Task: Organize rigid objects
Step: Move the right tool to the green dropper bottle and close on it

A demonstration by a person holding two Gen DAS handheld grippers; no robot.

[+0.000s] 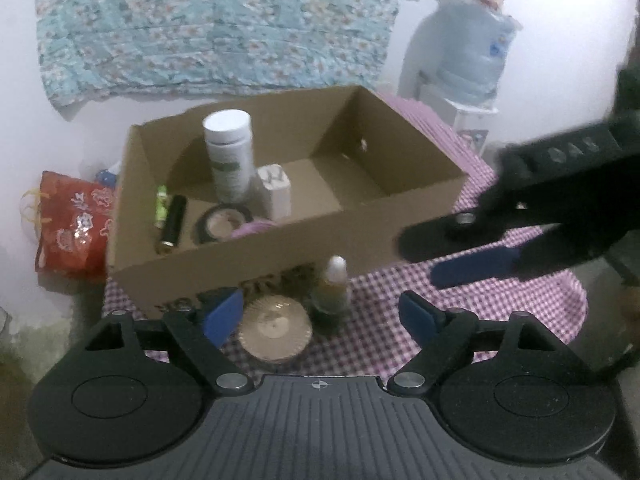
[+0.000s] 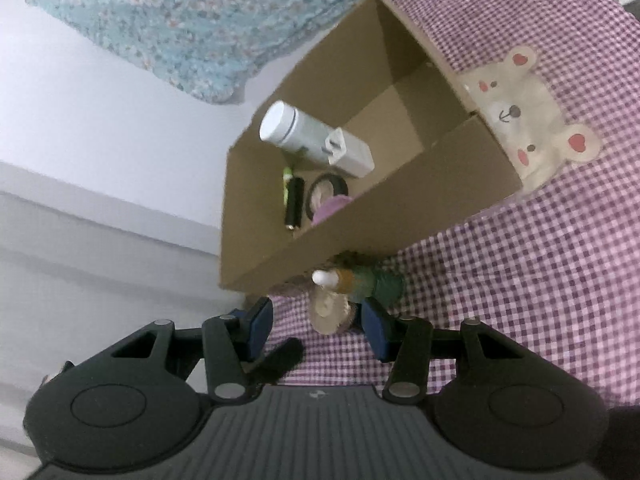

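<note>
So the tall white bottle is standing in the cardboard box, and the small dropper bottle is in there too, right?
Not quite. The tall white bottle does stand in the cardboard box, but the left wrist view shows the small dropper bottle outside it, on the purple checked cloth.

The cardboard box (image 1: 256,248) has its right half bare; its near wall crowds the dropper bottle (image 1: 334,288).

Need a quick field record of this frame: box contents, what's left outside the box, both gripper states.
surface: purple checked cloth
container: cardboard box, open top
in box: white bottle upright; white charger; black tube; green tube; tape roll; purple item, partly hidden
outside box: round ribbed lid; dropper bottle, both in front of the box
left gripper: open, empty
right gripper: open, empty
</note>
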